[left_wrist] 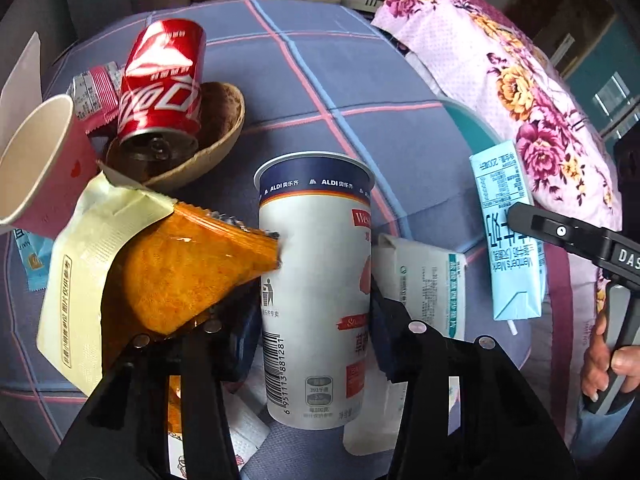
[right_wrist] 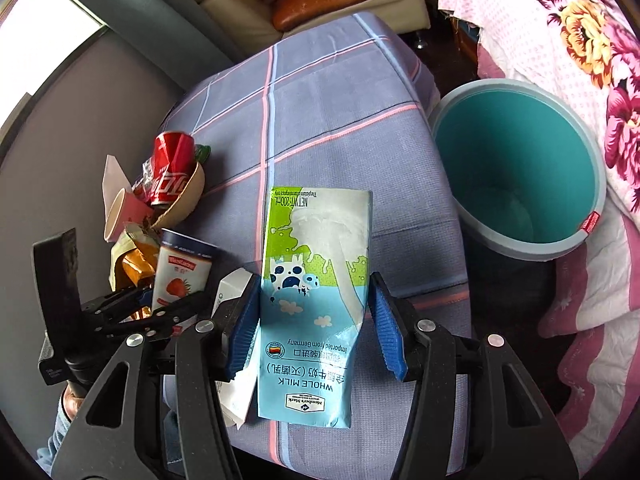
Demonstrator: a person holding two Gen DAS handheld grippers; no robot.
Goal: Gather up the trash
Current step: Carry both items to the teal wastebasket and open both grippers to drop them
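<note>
My left gripper [left_wrist: 316, 312] is shut on a tall white ALDI strawberry cup [left_wrist: 316, 280], holding it upright over the checked cloth; it also shows in the right wrist view [right_wrist: 180, 276]. My right gripper [right_wrist: 316, 320] is shut on a light blue whole-milk carton [right_wrist: 316, 300], held above the cloth; the carton also shows in the left wrist view [left_wrist: 508, 232]. A teal trash bin [right_wrist: 516, 168] stands open to the right of the carton, beside the cloth-covered surface.
A crushed red cola can [left_wrist: 164, 84] lies in a brown bowl [left_wrist: 224, 128]. A pink paper cup [left_wrist: 40, 164], an orange snack bag [left_wrist: 180, 268], a pale paper bag [left_wrist: 84, 264] and a white pack [left_wrist: 424, 284] lie around. A floral blanket [right_wrist: 560, 40] is at right.
</note>
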